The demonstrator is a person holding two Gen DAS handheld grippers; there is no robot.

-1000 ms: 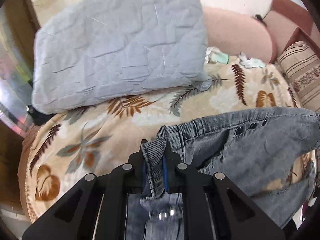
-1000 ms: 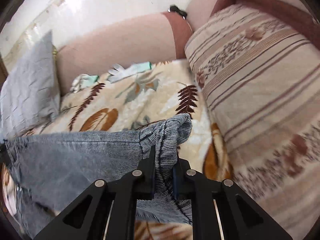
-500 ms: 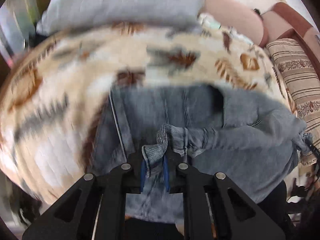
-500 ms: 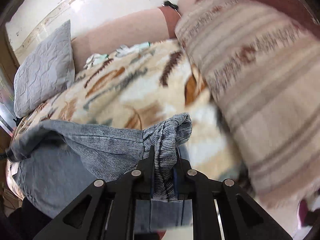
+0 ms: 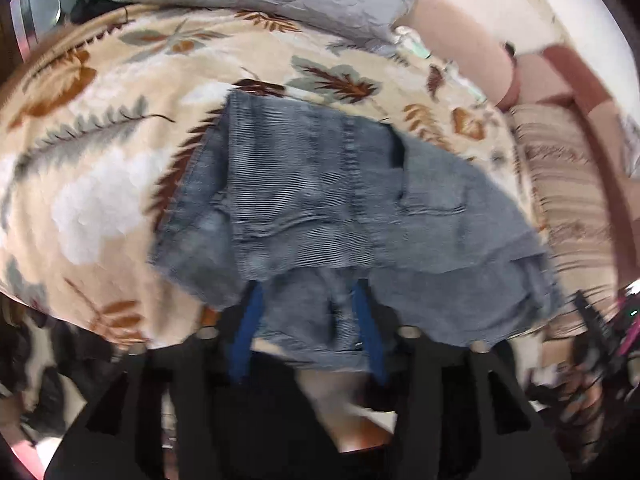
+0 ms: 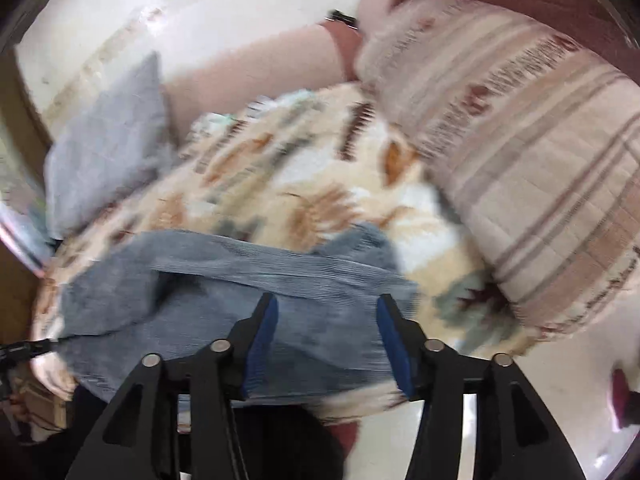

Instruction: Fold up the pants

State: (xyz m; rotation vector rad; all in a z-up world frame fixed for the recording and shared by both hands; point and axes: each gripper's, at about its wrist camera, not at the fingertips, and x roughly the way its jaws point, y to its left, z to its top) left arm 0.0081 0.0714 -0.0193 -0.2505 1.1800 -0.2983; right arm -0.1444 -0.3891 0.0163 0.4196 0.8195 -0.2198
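Both tongs (image 5: 306,312) (image 6: 326,320) just opened over the pants' (image 5: 320,184) near edge

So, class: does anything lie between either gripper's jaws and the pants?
Nothing visible does. The left gripper and right gripper both hang directly over the pants, jaws just opened with denim showing between them, on the leaf-print blanket.

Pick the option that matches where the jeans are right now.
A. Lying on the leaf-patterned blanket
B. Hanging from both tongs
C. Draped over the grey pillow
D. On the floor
A: the jeans lie folded on the leaf-patterned blanket.
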